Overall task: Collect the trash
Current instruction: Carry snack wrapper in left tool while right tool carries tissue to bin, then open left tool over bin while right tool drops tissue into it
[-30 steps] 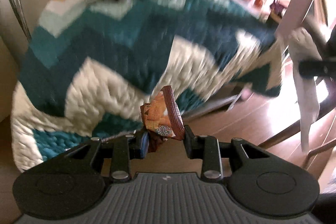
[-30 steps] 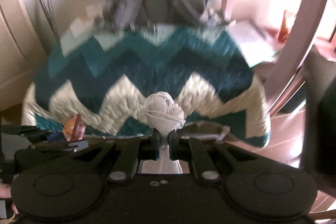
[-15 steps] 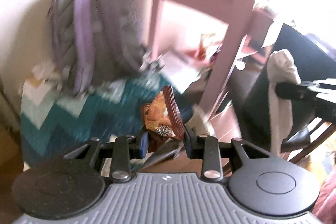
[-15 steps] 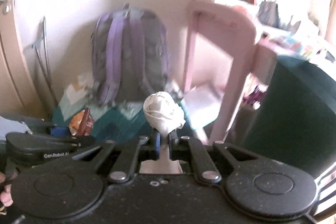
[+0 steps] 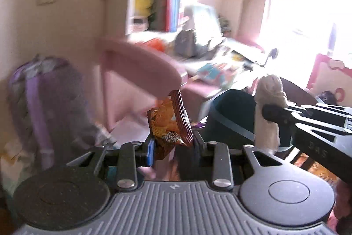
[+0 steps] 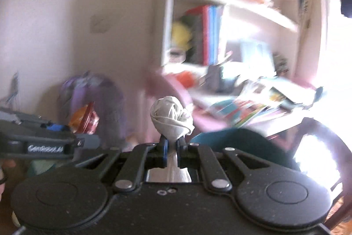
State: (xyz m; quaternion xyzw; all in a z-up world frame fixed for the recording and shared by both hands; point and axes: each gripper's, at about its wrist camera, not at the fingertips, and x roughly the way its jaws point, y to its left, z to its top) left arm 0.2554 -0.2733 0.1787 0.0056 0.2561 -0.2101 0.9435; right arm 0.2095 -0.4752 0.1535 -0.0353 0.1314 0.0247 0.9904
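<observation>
My left gripper point(image 5: 173, 148) is shut on an orange and brown snack wrapper point(image 5: 170, 122), which stands up between its fingers. My right gripper point(image 6: 171, 150) is shut on a crumpled white tissue point(image 6: 170, 117) that bulges above its pads. From the left wrist view the right gripper point(image 5: 267, 112) shows at the right, with the tissue point(image 5: 269, 111) hanging in it. The right wrist view has the left gripper point(image 6: 88, 140) at the left, the wrapper point(image 6: 84, 118) in front of it. Both grippers are held high in the room.
A pink chair back point(image 5: 140, 67) and a purple backpack point(image 5: 44, 102) stand ahead on the left. A dark teal bin point(image 5: 231, 116) sits low between the grippers. Beyond are a cluttered pink desk point(image 6: 253, 102) and white bookshelves point(image 6: 220, 25); bright window at right.
Both grippers rose together, each keeping its load. The zigzag blanket dropped out of view; the shelves, desk and teal bin came into view.
</observation>
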